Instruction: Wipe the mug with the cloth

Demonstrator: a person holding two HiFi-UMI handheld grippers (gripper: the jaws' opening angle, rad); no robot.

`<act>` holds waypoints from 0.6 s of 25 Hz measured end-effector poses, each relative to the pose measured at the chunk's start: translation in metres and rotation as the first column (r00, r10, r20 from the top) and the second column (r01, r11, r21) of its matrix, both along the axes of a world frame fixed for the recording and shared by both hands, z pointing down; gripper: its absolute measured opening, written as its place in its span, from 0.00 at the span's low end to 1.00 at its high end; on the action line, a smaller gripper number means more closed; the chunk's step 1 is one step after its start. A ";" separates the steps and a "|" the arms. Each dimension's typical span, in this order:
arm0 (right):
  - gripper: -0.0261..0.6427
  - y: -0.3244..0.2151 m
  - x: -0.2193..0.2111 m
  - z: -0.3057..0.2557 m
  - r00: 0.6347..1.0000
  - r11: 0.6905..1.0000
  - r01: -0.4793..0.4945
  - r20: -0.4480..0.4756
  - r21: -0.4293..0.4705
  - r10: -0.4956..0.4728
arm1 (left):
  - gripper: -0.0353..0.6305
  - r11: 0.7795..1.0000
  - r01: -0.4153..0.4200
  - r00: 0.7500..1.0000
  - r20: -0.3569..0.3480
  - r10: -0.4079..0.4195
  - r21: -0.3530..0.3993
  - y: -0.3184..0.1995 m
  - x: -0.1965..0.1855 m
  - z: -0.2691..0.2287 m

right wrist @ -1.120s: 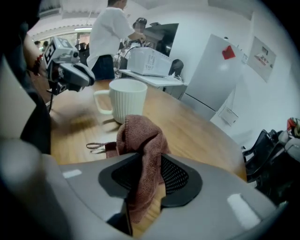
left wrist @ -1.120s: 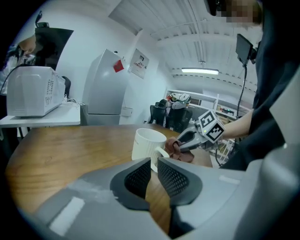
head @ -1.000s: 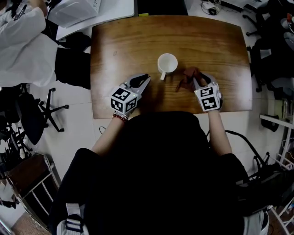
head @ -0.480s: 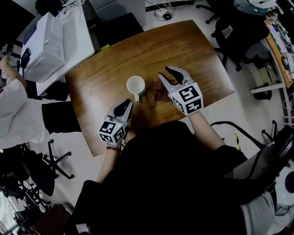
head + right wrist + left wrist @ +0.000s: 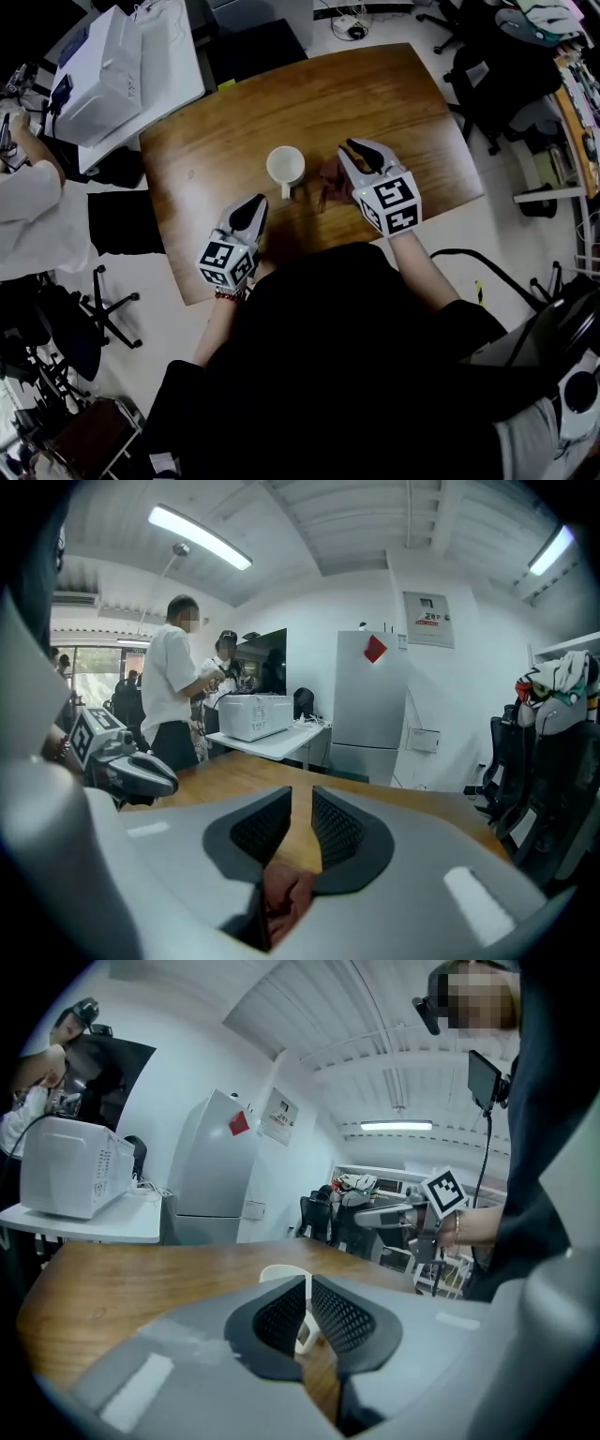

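A white mug (image 5: 286,167) stands upright near the middle of the wooden table (image 5: 234,112), its handle toward me. A reddish-brown cloth (image 5: 329,178) hangs just right of the mug, under my right gripper (image 5: 362,150). That gripper is shut on it, and in the right gripper view the cloth (image 5: 281,897) bunches low between the jaws of the right gripper (image 5: 302,803). My left gripper (image 5: 250,212) hovers front-left of the mug, shut and empty. In the left gripper view the mug (image 5: 279,1273) shows just past the left gripper (image 5: 307,1288).
A white appliance (image 5: 98,66) sits on a white side table at the back left, with a person in white (image 5: 28,197) beside it. Office chairs (image 5: 497,75) stand to the right and front left. A fridge (image 5: 370,700) stands beyond the table.
The head camera has swung, so the table looks rotated. My right gripper has risen with the cloth and sits closer to the camera. The left gripper keeps its place by the mug.
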State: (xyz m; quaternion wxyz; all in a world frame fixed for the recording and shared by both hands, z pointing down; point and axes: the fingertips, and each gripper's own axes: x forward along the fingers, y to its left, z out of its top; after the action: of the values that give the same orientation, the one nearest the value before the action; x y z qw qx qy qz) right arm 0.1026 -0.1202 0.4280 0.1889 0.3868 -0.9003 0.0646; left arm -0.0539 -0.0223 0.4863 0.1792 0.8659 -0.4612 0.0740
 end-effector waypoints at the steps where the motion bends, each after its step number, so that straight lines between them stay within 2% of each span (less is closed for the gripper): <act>1: 0.14 -0.001 -0.001 0.000 1.000 1.000 -0.001 0.001 -0.001 0.001 | 0.09 1.000 -0.001 1.000 0.000 0.001 0.005 -0.001 0.000 -0.001; 15: 0.14 0.007 -0.005 0.019 1.000 0.999 -0.020 -0.019 -0.050 0.019 | 0.09 1.000 -0.007 1.000 -0.009 0.007 -0.018 -0.002 -0.002 0.004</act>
State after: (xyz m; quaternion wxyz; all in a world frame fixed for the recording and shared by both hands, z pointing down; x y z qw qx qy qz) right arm 0.0980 -0.1128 0.4467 0.2063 0.3913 -0.8928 0.0855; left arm -0.0555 -0.0238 0.4907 0.1888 0.8661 -0.4568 0.0750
